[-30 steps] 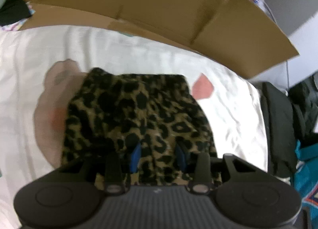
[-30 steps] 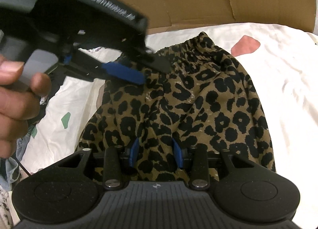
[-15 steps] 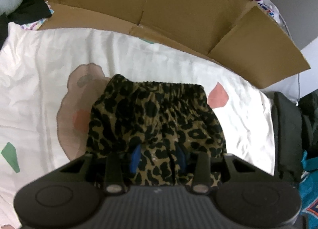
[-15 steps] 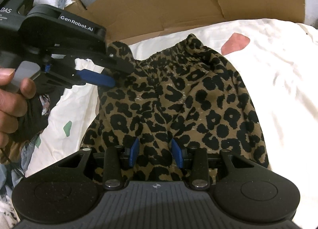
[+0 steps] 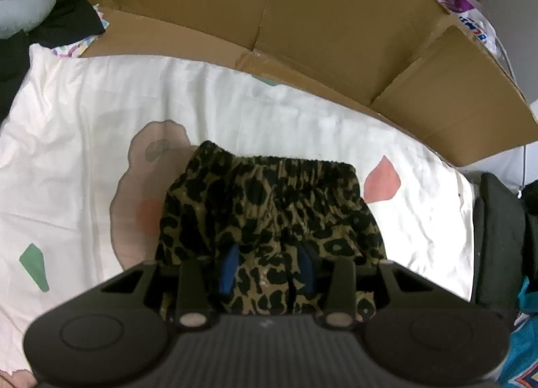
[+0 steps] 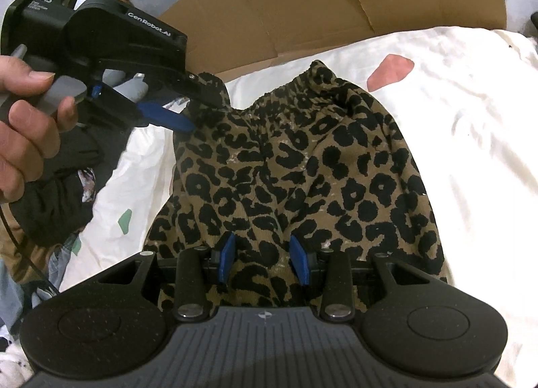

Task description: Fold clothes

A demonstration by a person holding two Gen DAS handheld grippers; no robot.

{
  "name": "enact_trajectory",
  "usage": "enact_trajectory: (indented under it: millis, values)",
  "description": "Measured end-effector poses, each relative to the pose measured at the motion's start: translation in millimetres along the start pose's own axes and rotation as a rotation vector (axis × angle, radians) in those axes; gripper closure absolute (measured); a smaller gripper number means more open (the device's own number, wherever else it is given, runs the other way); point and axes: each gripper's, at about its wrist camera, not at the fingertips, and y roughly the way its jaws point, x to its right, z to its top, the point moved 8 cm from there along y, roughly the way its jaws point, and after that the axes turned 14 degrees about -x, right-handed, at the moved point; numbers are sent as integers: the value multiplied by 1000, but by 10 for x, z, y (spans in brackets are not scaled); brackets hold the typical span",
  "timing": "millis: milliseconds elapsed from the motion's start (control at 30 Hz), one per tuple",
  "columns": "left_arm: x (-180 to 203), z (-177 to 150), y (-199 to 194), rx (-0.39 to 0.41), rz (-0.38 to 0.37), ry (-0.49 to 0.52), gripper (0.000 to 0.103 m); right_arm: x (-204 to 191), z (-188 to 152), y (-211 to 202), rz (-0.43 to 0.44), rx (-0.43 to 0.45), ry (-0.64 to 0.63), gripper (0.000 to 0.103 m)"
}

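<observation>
A leopard-print garment with an elastic waistband lies on a white bed sheet, its near part raised toward both grippers. In the left wrist view my left gripper has bunched leopard fabric pinched between its blue pads. The right wrist view shows the same garment, with my right gripper shut on its near edge. There the left gripper, held by a hand, grips the garment's far-left corner by the waistband.
Flattened brown cardboard stands behind the bed and shows as cardboard in the right wrist view. Dark clothes are piled off the sheet's right edge. More dark clothes lie at the left. White sheet spreads to the garment's right.
In the right wrist view the left gripper has drawn back toward the upper left, still on the fabric. The left wrist view now takes in more of the sheet and cardboard.
</observation>
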Motion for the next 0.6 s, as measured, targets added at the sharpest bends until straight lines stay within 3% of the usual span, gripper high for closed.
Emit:
enact_trajectory:
  millis: [300, 600]
  values:
    - [-33, 103, 152, -2, 58, -88, 61, 19, 47, -70, 56, 30, 46, 61]
    - [-182, 78, 333, 14, 77, -243, 67, 20, -47, 42, 33, -36, 20, 61]
